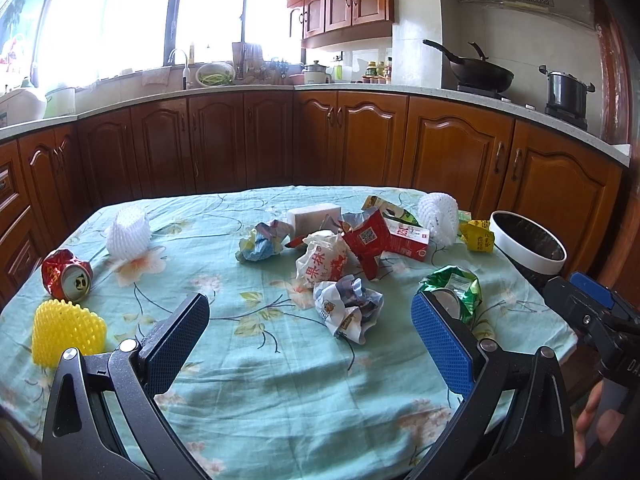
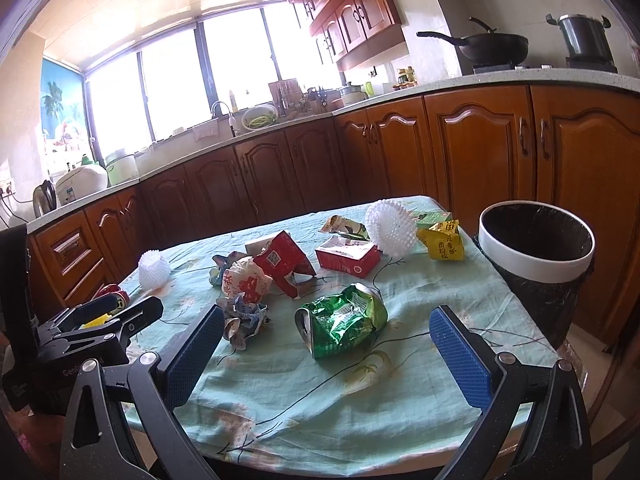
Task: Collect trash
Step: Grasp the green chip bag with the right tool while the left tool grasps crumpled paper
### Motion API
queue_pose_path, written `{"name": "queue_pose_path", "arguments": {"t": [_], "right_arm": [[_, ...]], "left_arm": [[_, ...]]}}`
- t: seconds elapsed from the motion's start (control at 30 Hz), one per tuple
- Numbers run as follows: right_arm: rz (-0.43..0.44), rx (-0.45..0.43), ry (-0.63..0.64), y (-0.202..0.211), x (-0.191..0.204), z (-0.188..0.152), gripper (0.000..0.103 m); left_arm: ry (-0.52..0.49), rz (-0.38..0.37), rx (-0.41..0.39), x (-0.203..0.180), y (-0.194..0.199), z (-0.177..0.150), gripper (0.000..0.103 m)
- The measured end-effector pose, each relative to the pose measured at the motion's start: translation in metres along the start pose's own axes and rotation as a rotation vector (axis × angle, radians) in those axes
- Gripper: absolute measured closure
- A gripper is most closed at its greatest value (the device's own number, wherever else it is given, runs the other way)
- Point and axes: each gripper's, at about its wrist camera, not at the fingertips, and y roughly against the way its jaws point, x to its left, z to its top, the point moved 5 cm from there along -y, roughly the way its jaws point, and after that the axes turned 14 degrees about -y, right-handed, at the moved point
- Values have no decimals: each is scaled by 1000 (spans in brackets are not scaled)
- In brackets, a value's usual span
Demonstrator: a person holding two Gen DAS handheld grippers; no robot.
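Trash lies on a table with a green floral cloth (image 1: 260, 380). My left gripper (image 1: 312, 320) is open and empty, above the near edge, facing a crumpled paper ball (image 1: 348, 308). My right gripper (image 2: 328, 340) is open and empty, with a crushed green can (image 2: 344, 320) just ahead between its fingers. A crushed red can (image 1: 66, 276), yellow foam net (image 1: 66, 334) and white foam net (image 1: 130, 232) lie left. Red cartons (image 1: 376, 240), crumpled wrappers (image 1: 324, 264) and a yellow packet (image 2: 442, 240) lie farther back. A white-rimmed bin (image 2: 536, 248) with a black liner stands at the table's right edge.
Wooden kitchen cabinets (image 1: 352, 140) and a counter with a sink, wok (image 1: 476, 68) and pot run behind the table. A second white foam net (image 2: 390, 228) lies near the bin. The right gripper shows at the right edge of the left wrist view (image 1: 588, 312).
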Motion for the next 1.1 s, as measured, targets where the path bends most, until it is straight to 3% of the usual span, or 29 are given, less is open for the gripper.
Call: {"name": "queue_pose_path", "arguments": {"t": [0.17,0.43,0.73,0.97,1.1], "right_arm": [[16,85,-137,-18,-23,0,3],[50,236,-293,-54,-43,-7,42],[86,359,-428,-91,-56,-22,43],[116,385,-521,-109,-67,-15,43],[141,400,-562,-118,-68,-10,44]], "left_arm": [[17,-30,57,1,-17,-4,0],[-13,-79,129,-10,-49,-3,0],[-22,-115,214,-15,-87,-7,11],[-24,-162,280,-23,-115,-11,20],[-29,-203,316,-31,-126,-15,39]]}}
